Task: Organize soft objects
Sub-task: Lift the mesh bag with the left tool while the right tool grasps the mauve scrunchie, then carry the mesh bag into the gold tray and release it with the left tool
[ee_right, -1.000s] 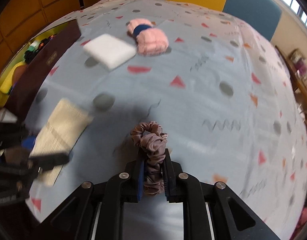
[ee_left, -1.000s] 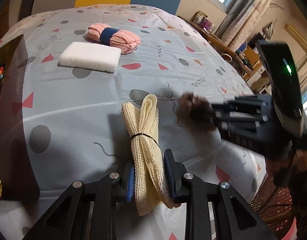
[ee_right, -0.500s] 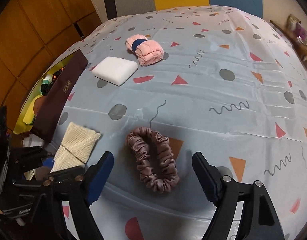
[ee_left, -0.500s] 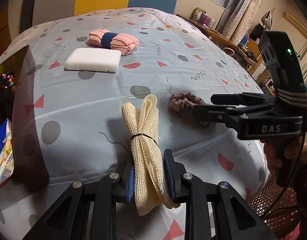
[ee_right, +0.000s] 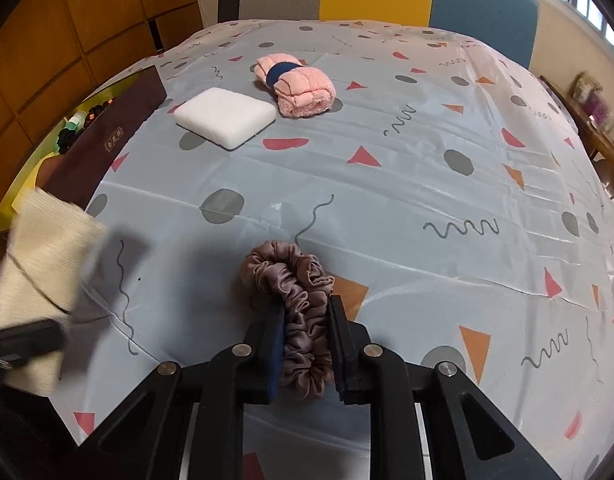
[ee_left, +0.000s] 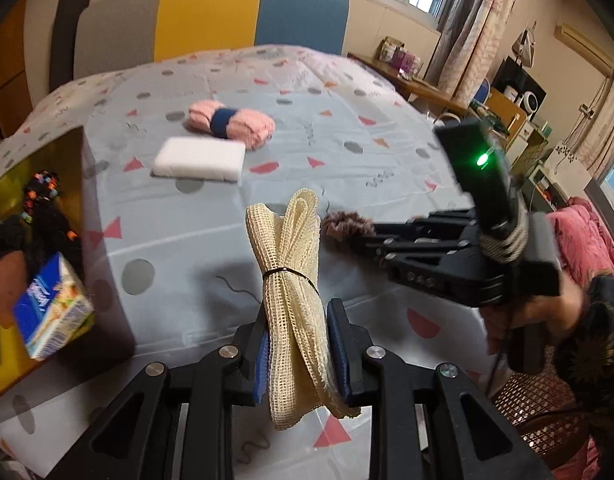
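My left gripper [ee_left: 299, 344] is shut on a cream mesh cloth bundle [ee_left: 291, 280] tied with a black band and holds it above the table's near edge; the bundle also shows blurred at the left of the right wrist view [ee_right: 43, 264]. My right gripper [ee_right: 307, 340] is shut on a mauve satin scrunchie [ee_right: 295, 296], which also shows in the left wrist view [ee_left: 343, 226]. A white sponge block [ee_left: 201, 159] [ee_right: 225, 116] and a pink rolled towel with a blue band [ee_left: 231, 122] [ee_right: 295, 84] lie further back on the tablecloth.
A dark open box [ee_right: 103, 140] at the table's left edge holds a blue carton [ee_left: 53, 308] and dark items. The patterned grey tablecloth [ee_right: 427, 200] covers the table. Chairs stand at the far side, furniture at the right.
My right gripper, open around the scrunchie half a second ago, has shut on it again. My left gripper has lifted the mesh bundle and moved toward the box.
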Demonstrator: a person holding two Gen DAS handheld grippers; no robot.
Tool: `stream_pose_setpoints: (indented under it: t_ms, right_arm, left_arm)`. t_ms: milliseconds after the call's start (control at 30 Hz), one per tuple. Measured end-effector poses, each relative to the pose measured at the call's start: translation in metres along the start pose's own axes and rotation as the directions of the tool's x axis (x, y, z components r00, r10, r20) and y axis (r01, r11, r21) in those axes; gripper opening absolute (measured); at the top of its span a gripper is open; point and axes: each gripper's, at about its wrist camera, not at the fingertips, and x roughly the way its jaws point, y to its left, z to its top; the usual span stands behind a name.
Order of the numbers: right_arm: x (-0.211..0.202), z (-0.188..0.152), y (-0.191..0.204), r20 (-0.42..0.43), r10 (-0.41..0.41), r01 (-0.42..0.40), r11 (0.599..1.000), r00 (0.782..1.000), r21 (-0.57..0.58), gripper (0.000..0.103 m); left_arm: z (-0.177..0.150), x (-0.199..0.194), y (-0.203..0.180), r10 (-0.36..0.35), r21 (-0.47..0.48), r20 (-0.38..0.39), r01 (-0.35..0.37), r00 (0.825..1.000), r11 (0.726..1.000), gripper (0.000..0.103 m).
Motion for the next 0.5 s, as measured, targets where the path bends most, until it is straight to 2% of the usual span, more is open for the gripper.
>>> stream_pose_setpoints:
  t_ms: [100,300,500]
  right_arm:
    - [0.001,0.001,-0.001,-0.003,0.010,-0.010,1.000,1.000,0.013,0.021]
    - [0.000,-0.003,0.010,0.024,-0.046,0.047,0.997,0.999,-0.068,0.021]
    - [-0.001,-0.005,0.007,0.044,-0.036,0.039,0.997,0.998,-0.068,0.021]
  left_arm:
    - [0.004,-0.018,0.002,0.002,-0.005,0.037,-0.002,0.999,1.000,0.025]
    - [0.013,-0.047,0.009,0.061,-0.005,0.114,-0.061,0.992,0.998,0.025]
    - [0.015,-0.067,0.023,0.104,-0.033,0.154,-0.100,0.983,0.994,0.025]
